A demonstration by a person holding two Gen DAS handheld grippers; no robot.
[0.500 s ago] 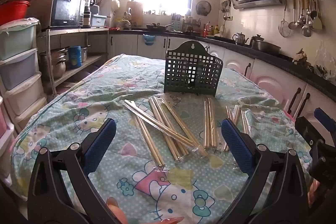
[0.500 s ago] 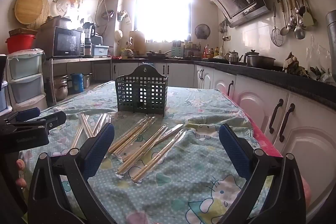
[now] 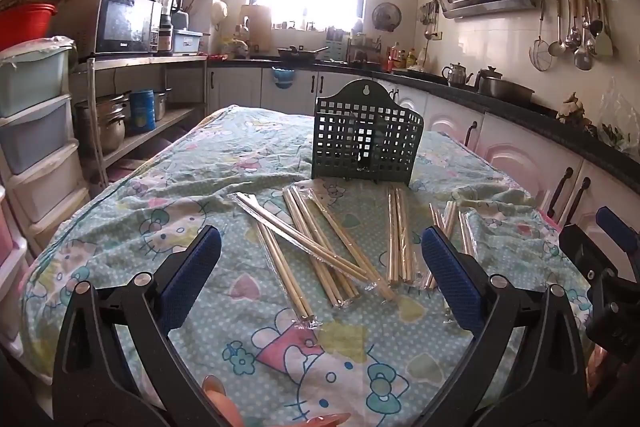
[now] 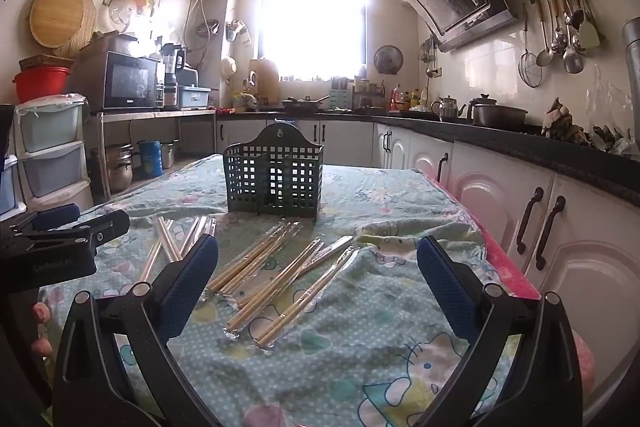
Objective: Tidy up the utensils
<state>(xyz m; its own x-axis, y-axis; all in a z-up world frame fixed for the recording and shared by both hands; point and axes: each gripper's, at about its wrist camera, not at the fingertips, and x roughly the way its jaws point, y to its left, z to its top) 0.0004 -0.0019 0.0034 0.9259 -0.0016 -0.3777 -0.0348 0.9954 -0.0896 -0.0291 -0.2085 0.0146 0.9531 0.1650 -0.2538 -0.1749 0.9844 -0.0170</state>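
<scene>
Both my grippers, left gripper & right gripper, hang with fingers spread wide, nothing held; wrapped chopstick pairs lie scattered on the tablecloth near side of the green slotted holder; I'd pinch one pair mid-length, square to it, avoiding crossed ones.

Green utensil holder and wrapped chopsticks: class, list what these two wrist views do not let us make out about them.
- Green utensil holder: its contents are unreadable in both views; grid walls and window glare obscure the inside.
- Wrapped chopsticks: exact count unclear; in the left wrist view the left gripper's finger covers part of the right-hand packs.
- In the right wrist view, the right gripper's finger covers the left-hand packs.
</scene>
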